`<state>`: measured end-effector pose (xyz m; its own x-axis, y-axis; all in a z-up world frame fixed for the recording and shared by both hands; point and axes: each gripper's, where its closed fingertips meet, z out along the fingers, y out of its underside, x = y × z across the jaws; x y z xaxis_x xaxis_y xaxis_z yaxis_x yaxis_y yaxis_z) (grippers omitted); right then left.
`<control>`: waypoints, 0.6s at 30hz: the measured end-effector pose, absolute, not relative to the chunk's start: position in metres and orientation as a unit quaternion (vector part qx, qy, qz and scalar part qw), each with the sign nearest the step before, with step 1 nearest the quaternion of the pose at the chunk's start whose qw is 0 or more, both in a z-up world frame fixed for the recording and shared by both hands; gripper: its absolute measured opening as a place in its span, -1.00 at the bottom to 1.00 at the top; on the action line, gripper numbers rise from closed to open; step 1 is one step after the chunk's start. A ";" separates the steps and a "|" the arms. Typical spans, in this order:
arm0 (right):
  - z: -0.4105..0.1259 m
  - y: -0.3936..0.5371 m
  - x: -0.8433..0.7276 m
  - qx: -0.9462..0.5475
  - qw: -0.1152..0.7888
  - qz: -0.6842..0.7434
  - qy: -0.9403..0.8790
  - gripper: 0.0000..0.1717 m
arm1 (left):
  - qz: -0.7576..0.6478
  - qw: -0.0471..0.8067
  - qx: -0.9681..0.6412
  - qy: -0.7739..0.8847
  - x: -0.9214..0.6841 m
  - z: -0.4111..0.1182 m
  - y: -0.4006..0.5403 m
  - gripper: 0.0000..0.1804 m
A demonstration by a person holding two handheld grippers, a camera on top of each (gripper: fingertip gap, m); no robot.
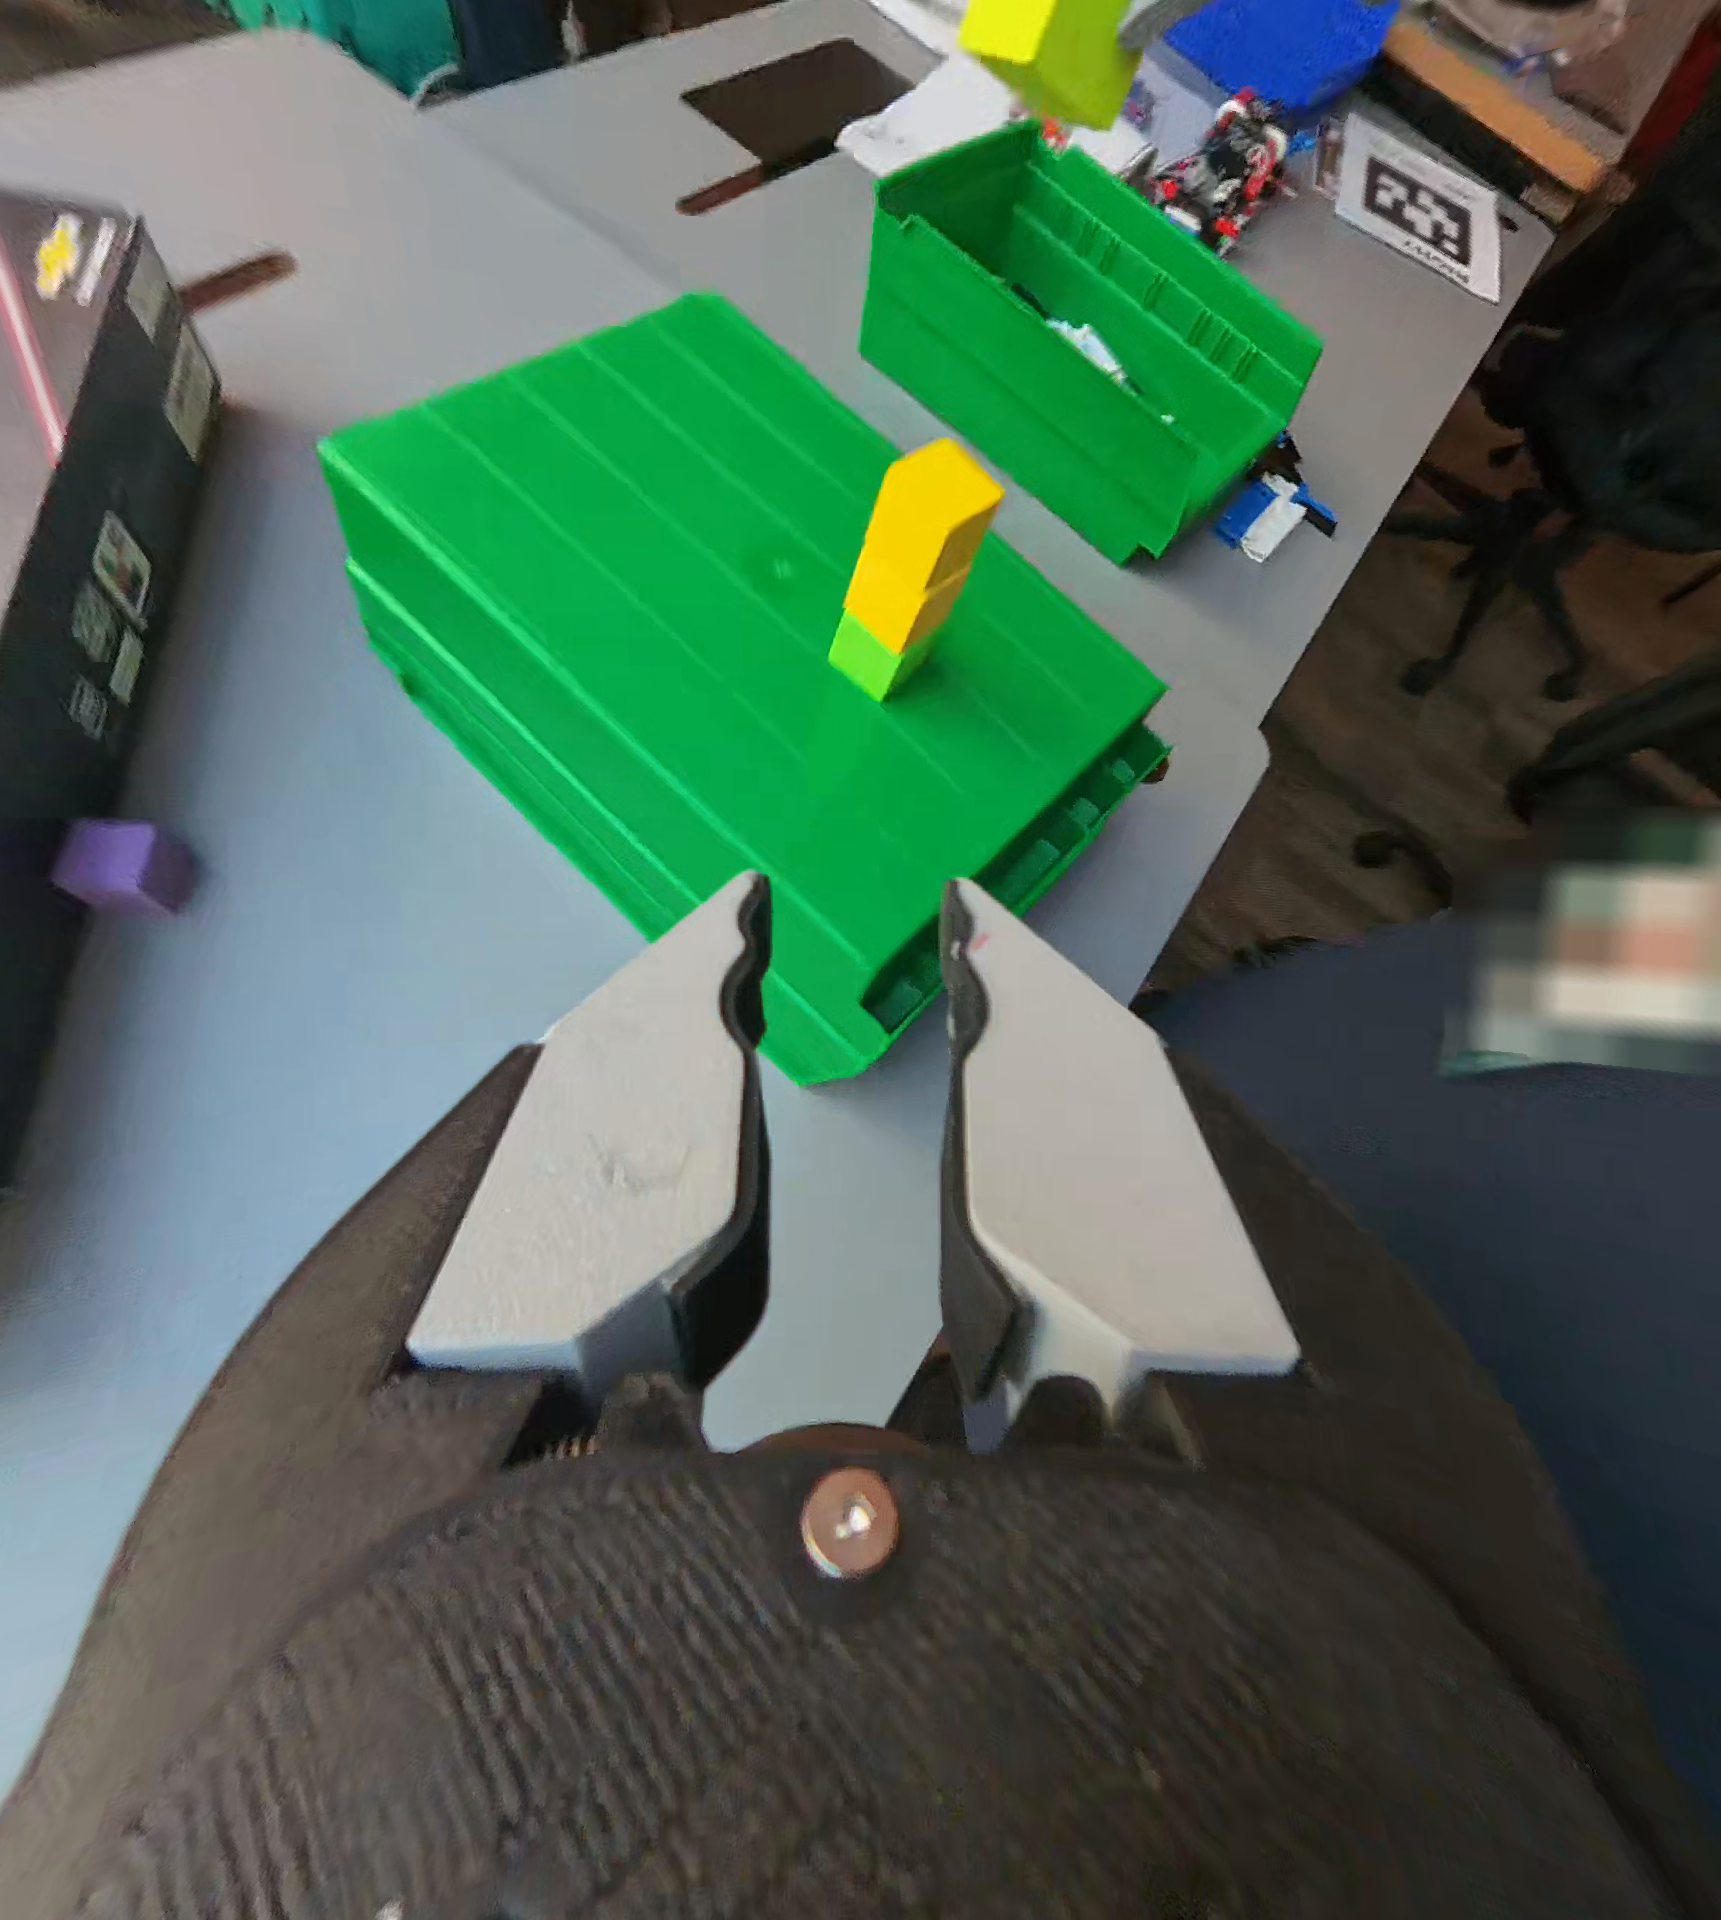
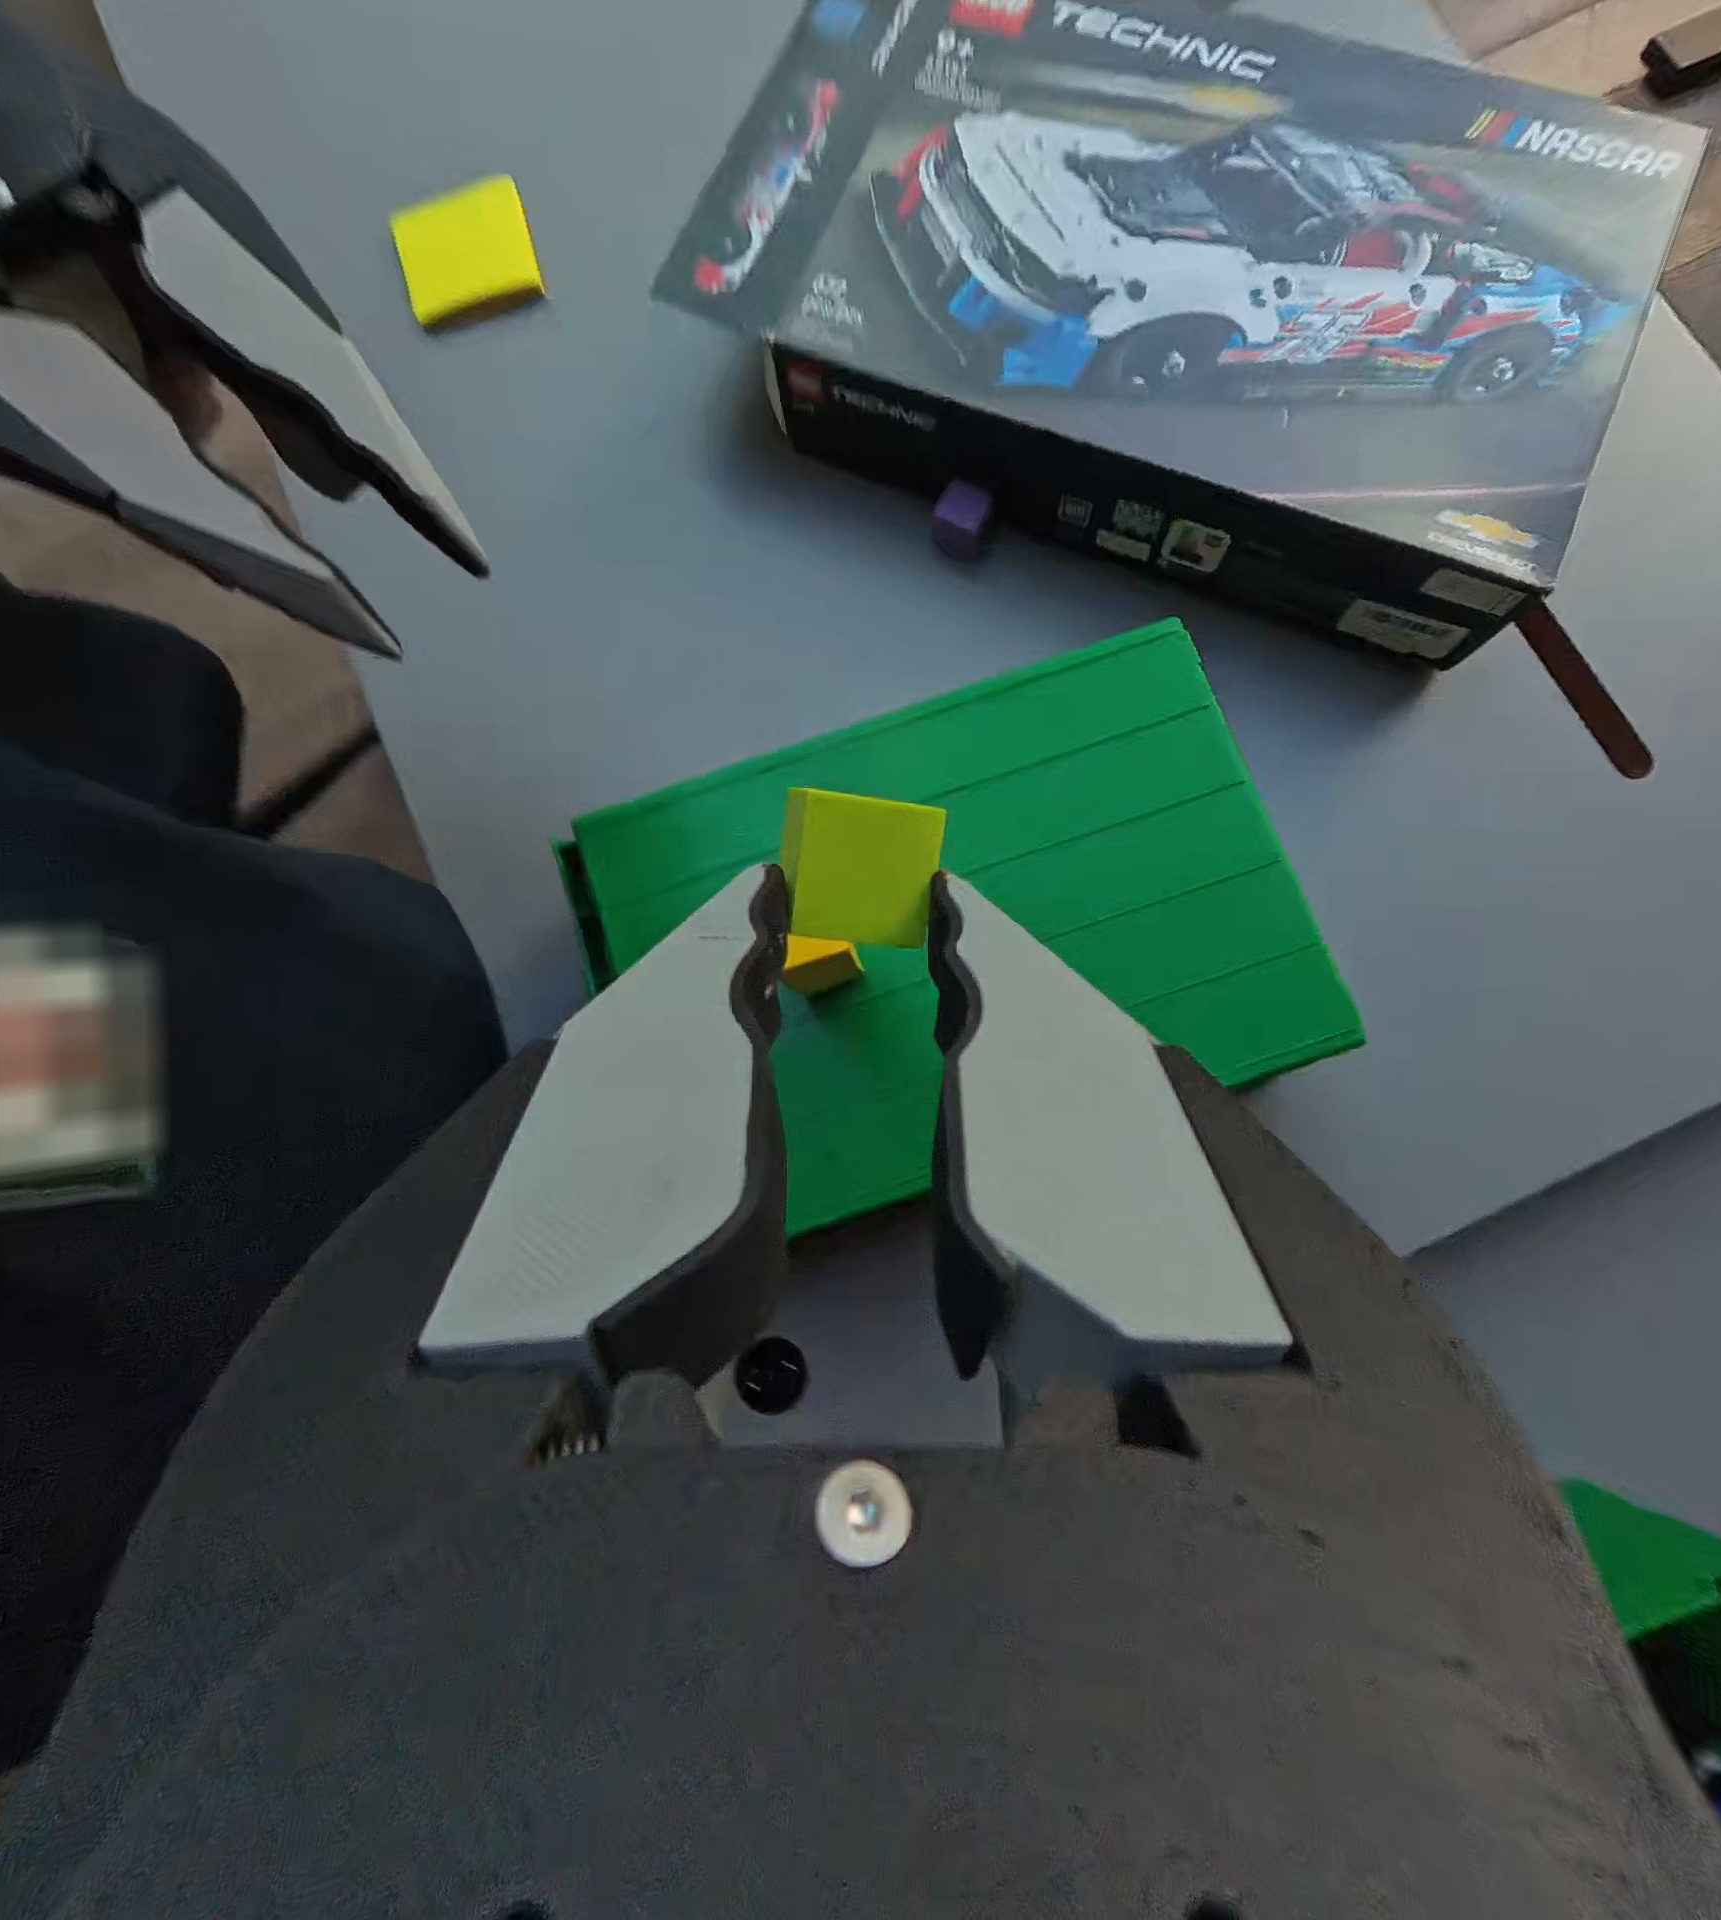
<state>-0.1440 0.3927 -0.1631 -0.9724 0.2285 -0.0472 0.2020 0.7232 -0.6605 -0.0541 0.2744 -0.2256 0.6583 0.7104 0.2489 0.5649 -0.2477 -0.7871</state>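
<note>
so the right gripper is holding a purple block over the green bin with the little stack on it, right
Not quite: the block in the right gripper is yellow-green, not purple, as the right wrist view shows, with a finger on each side. It does hang over the upturned green bin with the stack on it. The purple block lies on the table by the box.

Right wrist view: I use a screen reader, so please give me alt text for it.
The right gripper clamps a lime-yellow block between its fingertips, above a small yellow-topped block stack standing on an upturned green bin. Beyond lie a purple cube, a toy-car box and a flat yellow piece on the grey table.
</note>
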 end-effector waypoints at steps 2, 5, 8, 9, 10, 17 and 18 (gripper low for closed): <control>-0.180 0.389 -0.139 -0.081 0.030 0.324 -0.942 -0.71 | 0.079 0.447 -0.776 -0.437 -0.051 -0.249 0.260 -0.71; -0.202 0.387 -0.131 -0.047 0.016 0.288 -0.956 -0.71 | 0.026 0.412 -0.766 -0.494 -0.038 -0.280 0.248 -0.68; -0.212 0.385 -0.127 -0.019 0.011 0.270 -0.963 -0.71 | -0.013 0.402 -0.761 -0.509 -0.029 -0.289 0.250 -0.67; -0.212 0.384 -0.126 -0.013 0.011 0.267 -0.964 -0.71 | -0.011 0.400 -0.761 -0.510 -0.029 -0.290 0.249 -0.67; -0.213 0.384 -0.127 -0.009 0.012 0.264 -0.964 -0.71 | -0.011 0.399 -0.761 -0.511 -0.029 -0.290 0.249 -0.67; -0.219 0.383 -0.126 0.018 0.017 0.241 -0.970 -0.71 | -0.014 0.404 -0.757 -0.514 -0.029 -0.286 0.252 -0.67; -0.220 0.383 -0.125 0.024 0.019 0.237 -0.971 -0.71 | -0.014 0.403 -0.757 -0.514 -0.028 -0.286 0.252 -0.67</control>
<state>-0.1255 0.3834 -0.2196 -0.9982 -0.0368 0.0475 -0.0545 0.8869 -0.4587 -0.0283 0.2519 -0.2859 0.4717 0.7671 0.4348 0.7891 -0.1472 -0.5964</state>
